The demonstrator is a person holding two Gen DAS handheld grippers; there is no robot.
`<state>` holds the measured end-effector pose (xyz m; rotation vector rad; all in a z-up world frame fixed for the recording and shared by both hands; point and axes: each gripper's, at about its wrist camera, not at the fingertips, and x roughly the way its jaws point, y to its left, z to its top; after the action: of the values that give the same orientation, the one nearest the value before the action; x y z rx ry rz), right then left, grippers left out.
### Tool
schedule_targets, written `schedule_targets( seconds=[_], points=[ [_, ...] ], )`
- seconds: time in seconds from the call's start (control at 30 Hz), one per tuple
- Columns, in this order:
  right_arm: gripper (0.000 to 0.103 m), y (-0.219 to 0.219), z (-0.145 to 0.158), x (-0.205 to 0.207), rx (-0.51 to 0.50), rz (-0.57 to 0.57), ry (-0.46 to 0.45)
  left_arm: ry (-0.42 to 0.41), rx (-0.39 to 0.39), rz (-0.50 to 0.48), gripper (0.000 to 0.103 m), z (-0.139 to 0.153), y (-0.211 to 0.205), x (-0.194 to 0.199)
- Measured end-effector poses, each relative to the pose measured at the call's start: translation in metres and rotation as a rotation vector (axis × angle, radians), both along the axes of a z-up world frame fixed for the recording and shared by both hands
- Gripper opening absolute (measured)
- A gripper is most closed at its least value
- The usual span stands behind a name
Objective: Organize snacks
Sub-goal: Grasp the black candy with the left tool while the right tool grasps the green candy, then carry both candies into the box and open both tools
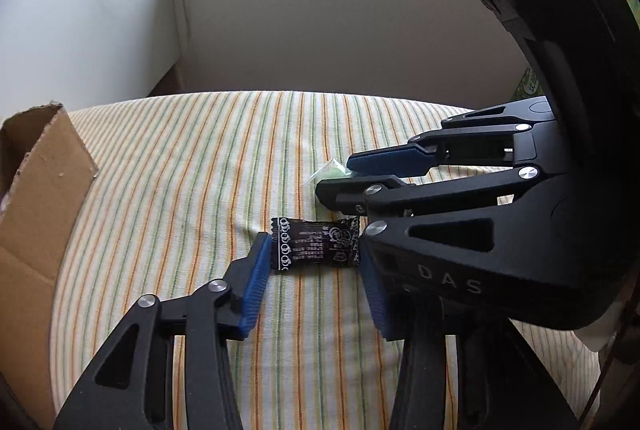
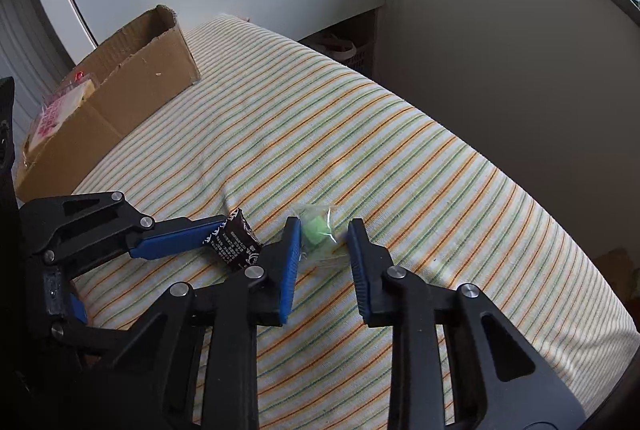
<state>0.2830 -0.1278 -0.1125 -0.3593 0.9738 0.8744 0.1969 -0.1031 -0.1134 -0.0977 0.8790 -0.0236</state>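
Now both grippers grasp snacks for the box point(image 2: 120, 78) at ten o'clock: left gripper point(image 1: 312, 254) the black candy point(image 1: 316, 244), right gripper point(image 2: 324, 242) the green candy point(image 2: 314, 234).

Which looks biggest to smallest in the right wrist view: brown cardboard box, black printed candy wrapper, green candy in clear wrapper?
1. brown cardboard box, by far the largest, even set farther back.
2. black printed candy wrapper.
3. green candy in clear wrapper.
The two candies look close in size and gripper fingers partly cover both, so their order is unsure.

Right gripper point(image 2: 324, 250) blue pads flank clear-wrapped green candy point(image 2: 316, 234) on striped cloth point(image 2: 400, 150); left gripper point(image 2: 224, 242) clamps black-wrapped candy point(image 2: 236, 244); brown cardboard box point(image 2: 132, 78) behind.
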Motion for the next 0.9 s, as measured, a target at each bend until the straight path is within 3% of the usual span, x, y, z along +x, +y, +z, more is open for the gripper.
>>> schedule_targets(
  seconds=[0.07, 0.37, 0.57, 0.9],
  points=[
    [0.025, -0.004, 0.0, 0.0, 0.018, -0.005, 0.0, -0.002, -0.002, 0.005, 0.027, 0.001, 0.002, -0.001],
    [0.024, -0.021, 0.003, -0.006, 0.056, -0.018, 0.014, -0.011, -0.05, -0.009, 0.024, 0.003, 0.012, -0.005],
    [0.024, -0.032, 0.012, -0.012, 0.072, -0.063, 0.003, -0.046, -0.033, -0.072, 0.009, 0.012, -0.003, -0.012],
    [0.024, -0.08, 0.046, -0.039, 0.137, -0.21, -0.051, -0.086, -0.07, -0.127, 0.008, 0.025, -0.012, -0.019]
  ],
)
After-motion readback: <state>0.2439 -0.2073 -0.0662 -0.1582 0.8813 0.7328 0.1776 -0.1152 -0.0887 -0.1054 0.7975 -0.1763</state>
